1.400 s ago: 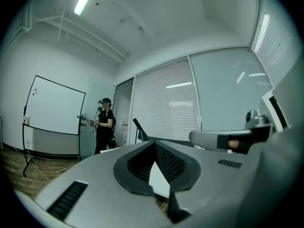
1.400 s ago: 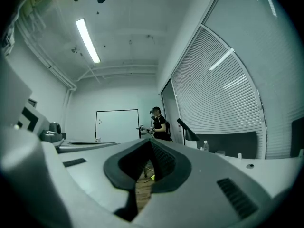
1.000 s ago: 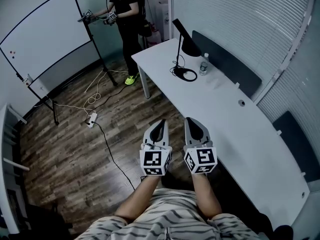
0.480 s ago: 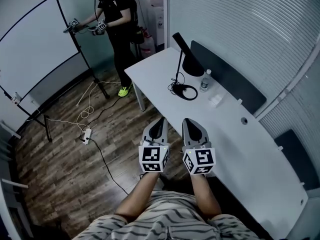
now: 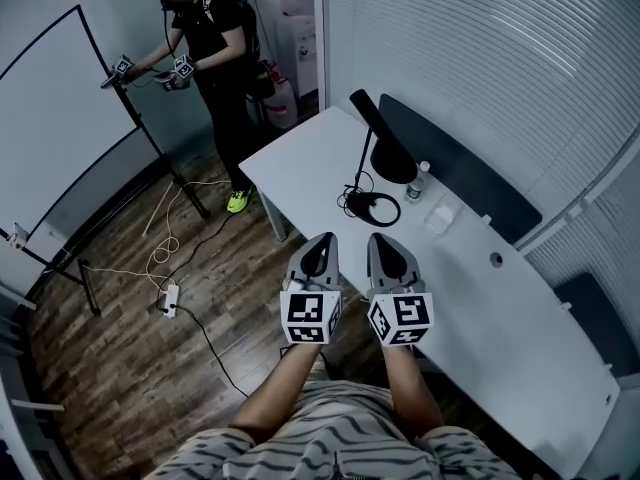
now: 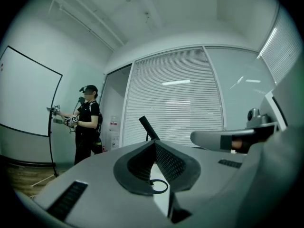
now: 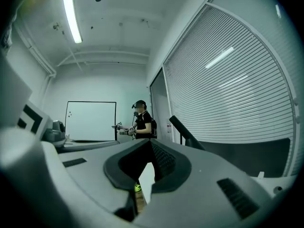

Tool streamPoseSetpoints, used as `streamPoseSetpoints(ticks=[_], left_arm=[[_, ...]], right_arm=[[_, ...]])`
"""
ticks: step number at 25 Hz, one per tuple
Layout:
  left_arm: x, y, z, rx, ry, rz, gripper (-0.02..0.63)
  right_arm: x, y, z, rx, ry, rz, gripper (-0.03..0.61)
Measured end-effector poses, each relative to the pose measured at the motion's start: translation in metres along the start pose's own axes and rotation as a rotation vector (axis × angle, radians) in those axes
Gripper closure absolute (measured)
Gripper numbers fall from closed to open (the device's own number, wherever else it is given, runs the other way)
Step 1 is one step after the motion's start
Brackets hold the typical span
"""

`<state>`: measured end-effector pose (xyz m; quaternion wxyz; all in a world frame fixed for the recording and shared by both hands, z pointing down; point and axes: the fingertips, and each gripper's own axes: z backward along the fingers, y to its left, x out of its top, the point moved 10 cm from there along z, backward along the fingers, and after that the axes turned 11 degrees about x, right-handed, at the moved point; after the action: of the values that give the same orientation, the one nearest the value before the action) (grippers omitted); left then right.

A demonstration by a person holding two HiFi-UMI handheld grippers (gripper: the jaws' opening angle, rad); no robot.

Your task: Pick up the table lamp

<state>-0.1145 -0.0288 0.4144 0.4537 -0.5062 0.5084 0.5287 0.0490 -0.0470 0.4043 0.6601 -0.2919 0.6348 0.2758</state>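
Observation:
A black table lamp [image 5: 378, 154] with a slanted head and a ring base stands on the white table [image 5: 300, 173], its cord coiled by the base. My left gripper [image 5: 319, 252] and right gripper [image 5: 388, 250] are held side by side, level, short of the table's near edge and apart from the lamp. Both are shut with nothing in them. In the left gripper view the lamp [image 6: 147, 128] rises beyond the closed left gripper [image 6: 155, 144]. In the right gripper view the lamp [image 7: 187, 132] shows to the right of the closed right gripper [image 7: 151, 144].
A small bottle [image 5: 421, 179] stands just right of the lamp, with a dark screen panel [image 5: 455, 183] along the table's far edge. Another person [image 5: 215, 53] with grippers stands by a whiteboard [image 5: 50, 118]. A power strip [image 5: 170, 299] and cables lie on the wooden floor.
Both grippers have come closer to the table and the lamp, still side by side and shut. The lamp sits nearer and lower in the head view.

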Motion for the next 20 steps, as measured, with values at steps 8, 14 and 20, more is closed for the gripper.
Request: streamPoseSetpoints(ticks=[8, 14, 20], left_arm=[[0.000, 0.037, -0.056, -0.046, 0.008, -0.006, 0.606], [0.001, 0.057, -0.074, -0.080, 0.008, -0.001, 0.606], [-0.011, 0.051, -0.088, -0.118, 0.030, 0.012, 0.606]], right_arm=[[-0.006, -0.012, -0.059, -0.052, 0.003, -0.003, 0.568], [-0.006, -0.009, -0.080, -0.094, 0.008, 0.003, 0.568], [-0.014, -0.019, -0.082, -0.131, 0.029, 0.002, 0.568]])
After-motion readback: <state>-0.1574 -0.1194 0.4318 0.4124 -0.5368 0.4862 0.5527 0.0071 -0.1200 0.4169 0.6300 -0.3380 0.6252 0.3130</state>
